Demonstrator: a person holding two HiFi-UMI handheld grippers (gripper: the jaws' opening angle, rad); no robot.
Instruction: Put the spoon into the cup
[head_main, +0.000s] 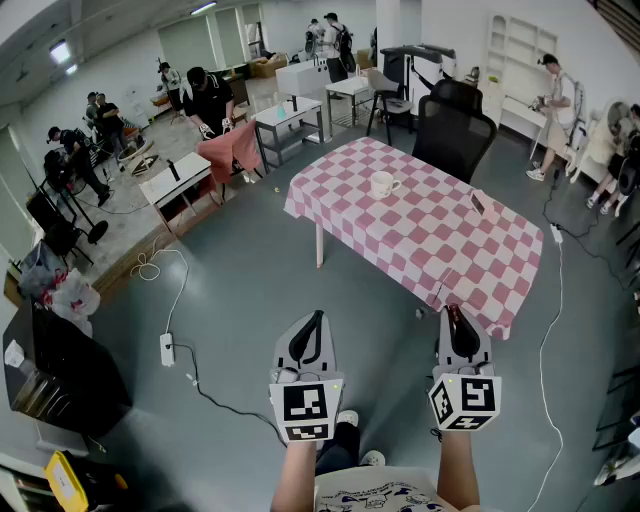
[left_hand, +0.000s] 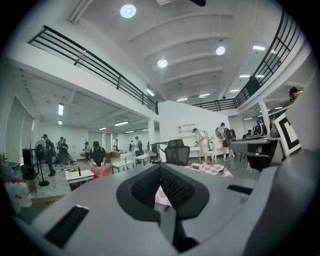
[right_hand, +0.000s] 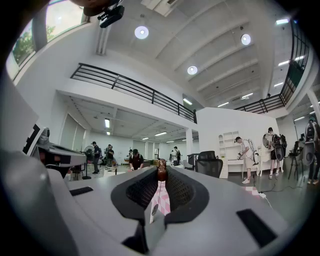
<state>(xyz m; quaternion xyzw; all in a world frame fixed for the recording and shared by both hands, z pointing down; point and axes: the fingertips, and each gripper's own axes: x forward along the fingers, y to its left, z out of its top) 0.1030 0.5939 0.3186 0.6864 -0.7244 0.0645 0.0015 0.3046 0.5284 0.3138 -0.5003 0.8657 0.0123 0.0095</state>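
A white cup (head_main: 385, 184) stands on the far half of the table with the pink checked cloth (head_main: 430, 250). My right gripper (head_main: 455, 312) is held level in front of the table's near edge. It is shut on a dark brown spoon (right_hand: 161, 170), whose end pokes out at the jaw tips (head_main: 456, 330). My left gripper (head_main: 316, 318) hangs level over the grey floor to the left of it, jaws together with nothing in them (left_hand: 160, 167). Both grippers are well short of the cup.
A small dark flat thing (head_main: 478, 203) lies on the cloth to the right of the cup. A black office chair (head_main: 455, 130) stands behind the table. Cables (head_main: 180, 300) and a power strip lie on the floor at left. Several people work at desks far back.
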